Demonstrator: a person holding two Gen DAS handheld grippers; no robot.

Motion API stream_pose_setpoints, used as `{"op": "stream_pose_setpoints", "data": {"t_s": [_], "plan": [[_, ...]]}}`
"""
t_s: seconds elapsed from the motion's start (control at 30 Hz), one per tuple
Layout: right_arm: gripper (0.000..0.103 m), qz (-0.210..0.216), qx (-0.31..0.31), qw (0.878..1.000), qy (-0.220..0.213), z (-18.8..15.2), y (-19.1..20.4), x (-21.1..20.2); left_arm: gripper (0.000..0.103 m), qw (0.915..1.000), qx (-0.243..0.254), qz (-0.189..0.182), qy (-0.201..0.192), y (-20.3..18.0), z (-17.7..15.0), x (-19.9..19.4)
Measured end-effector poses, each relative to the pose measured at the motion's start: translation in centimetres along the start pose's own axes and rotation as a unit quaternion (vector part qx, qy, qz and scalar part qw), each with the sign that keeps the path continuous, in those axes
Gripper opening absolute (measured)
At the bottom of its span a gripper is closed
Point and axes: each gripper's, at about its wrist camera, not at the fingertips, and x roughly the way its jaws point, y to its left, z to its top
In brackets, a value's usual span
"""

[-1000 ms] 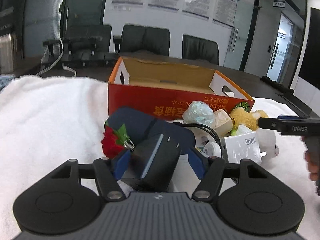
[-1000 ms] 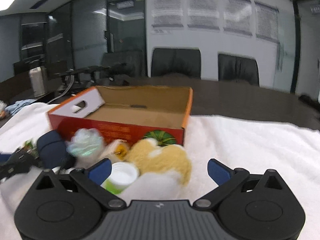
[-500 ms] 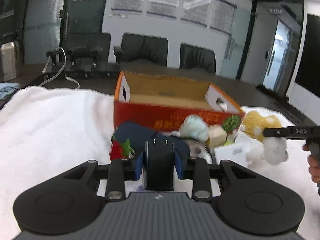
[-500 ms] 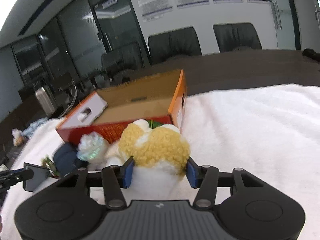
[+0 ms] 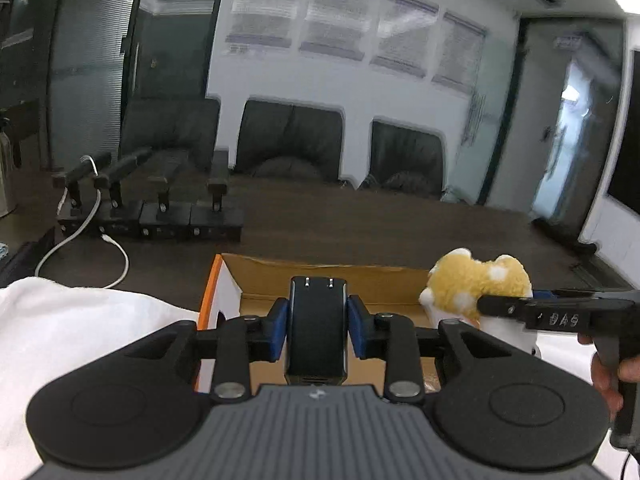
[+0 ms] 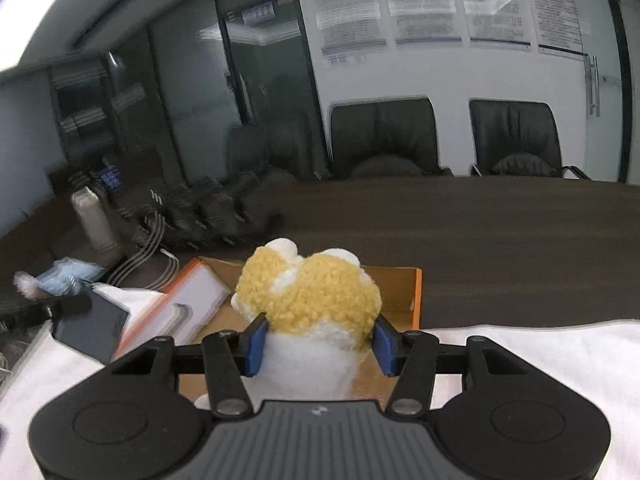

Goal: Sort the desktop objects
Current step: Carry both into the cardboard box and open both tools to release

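Observation:
My left gripper [image 5: 318, 330] is shut on a black power adapter [image 5: 317, 330], prongs pointing away, held above the near edge of the open orange cardboard box [image 5: 336, 280]. My right gripper [image 6: 318, 344] is shut on a yellow-and-white plush toy [image 6: 308, 296], lifted over the same box [image 6: 400, 292]. In the left wrist view the plush toy [image 5: 476, 284] and the right gripper [image 5: 560, 312] show at the right, with a hand on its handle. In the right wrist view the adapter [image 6: 92, 332] and the left gripper's tip appear blurred at the left.
A white towel [image 5: 72, 332] covers the near table. Behind the box lies dark tabletop with a row of black docks [image 5: 160, 208] and a white cable [image 5: 100, 232]. A metal flask [image 6: 94, 220] stands at the left. Black chairs [image 6: 384, 136] line the far wall.
Both grippers closed, the left on the adapter and the right on the plush toy, then lifted them off the pile and carried them up over the box. The pile has dropped out of view.

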Motion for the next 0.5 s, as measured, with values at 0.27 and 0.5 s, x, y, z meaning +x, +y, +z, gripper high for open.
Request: {"op": "stream_pose_setpoints", "data": {"t_s": [0.27, 0.5], "plan": [[0.052, -0.076, -0.047, 0.990, 0.107, 1.6, -0.1, 12.3, 0.031, 0.9905, -0.027, 0.059, 0.121, 3.1, 0.6, 15.3], [0.064, -0.110, -0.092, 0.982, 0.127, 0.7, -0.1, 16.0, 0.068, 0.9883, -0.064, 0.075, 0.116, 5.3, 0.3, 17.6]]}}
